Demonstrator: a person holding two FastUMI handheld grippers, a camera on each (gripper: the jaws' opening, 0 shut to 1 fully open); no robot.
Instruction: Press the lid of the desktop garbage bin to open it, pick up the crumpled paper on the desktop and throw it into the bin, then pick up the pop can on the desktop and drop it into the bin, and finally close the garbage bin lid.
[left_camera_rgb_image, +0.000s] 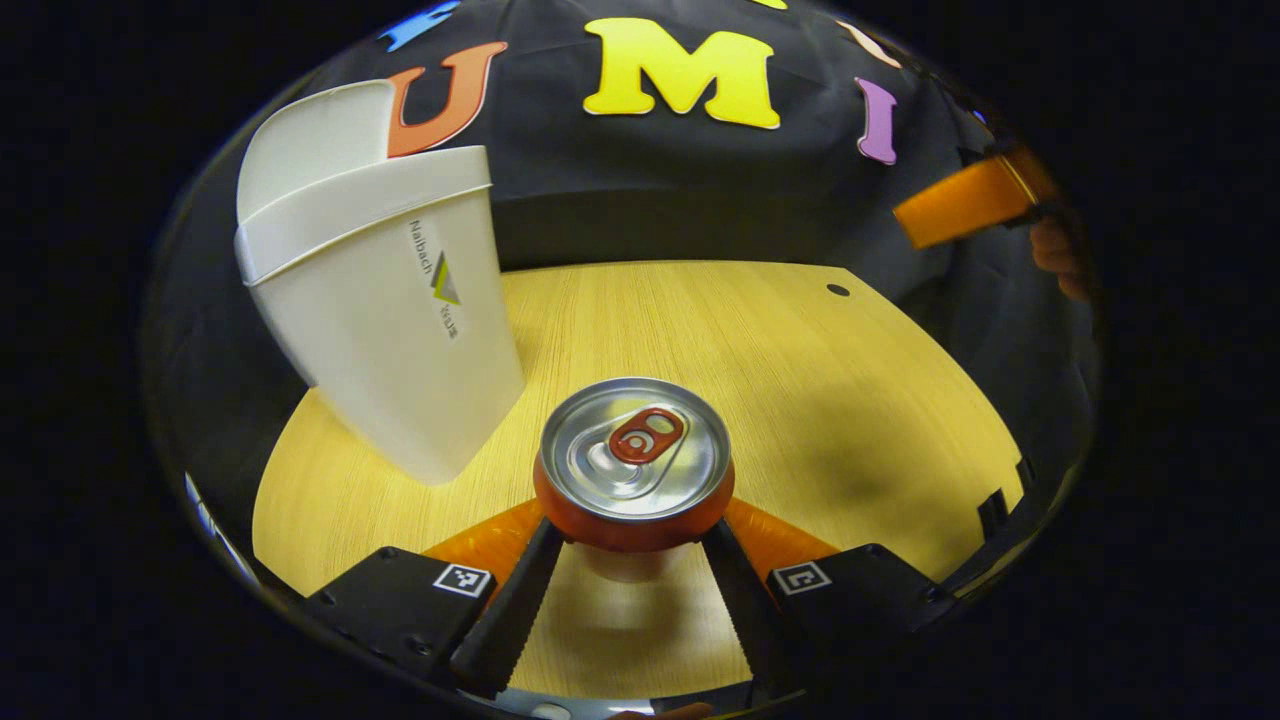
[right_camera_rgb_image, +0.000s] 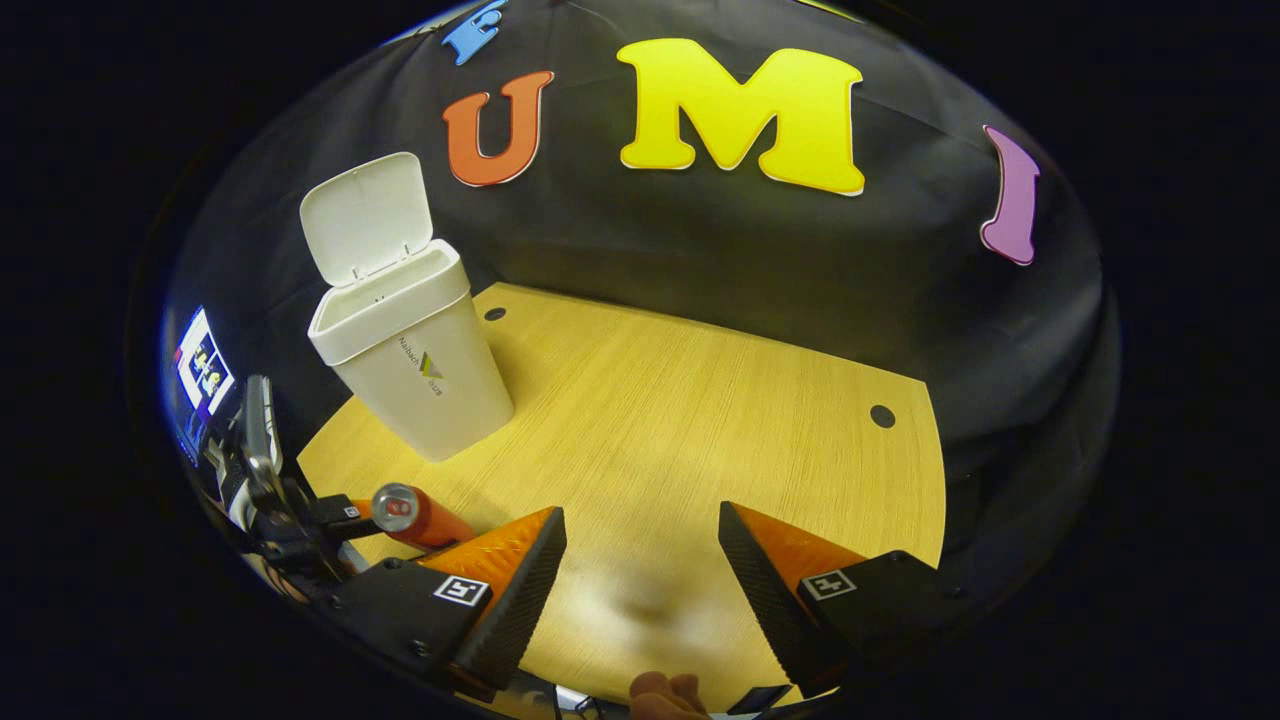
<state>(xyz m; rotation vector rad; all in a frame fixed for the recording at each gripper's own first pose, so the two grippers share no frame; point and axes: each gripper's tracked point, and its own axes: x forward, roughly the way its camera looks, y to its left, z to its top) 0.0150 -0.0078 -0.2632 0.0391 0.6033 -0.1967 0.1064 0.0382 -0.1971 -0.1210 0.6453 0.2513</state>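
Standing between the two fingers of the left gripper (left_camera_rgb_image: 634, 545), the pop can (left_camera_rgb_image: 634, 465) is seen from above in the left gripper view, its silver top and red pull tab facing the camera. Both fingers press against the can's sides just below the rim, so the gripper is clamped on it. The can's long axis runs roughly upright, pointing toward the camera. Whether its base touches the table (left_camera_rgb_image: 800, 360) cannot be told; a pale patch lies on the wood beneath it.

The bin (left_camera_rgb_image: 385, 300) stands ahead and to the left of the can, near it, with its lid (left_camera_rgb_image: 315, 140) tipped up and back and the mouth open. The coming move appears to turn on this relation: the can must rise above the rim and travel forward-left before release.

In the right gripper view the can (right_camera_rgb_image: 410, 512) shows at lower left, held in the left gripper (right_camera_rgb_image: 345, 515), with the bin (right_camera_rgb_image: 415, 350) beyond it. The right gripper (right_camera_rgb_image: 640, 570) holds nothing, its fingers well apart over bare table. The left hand is therefore the nearer one. No crumpled paper is seen on the wood; it is probably already binned.
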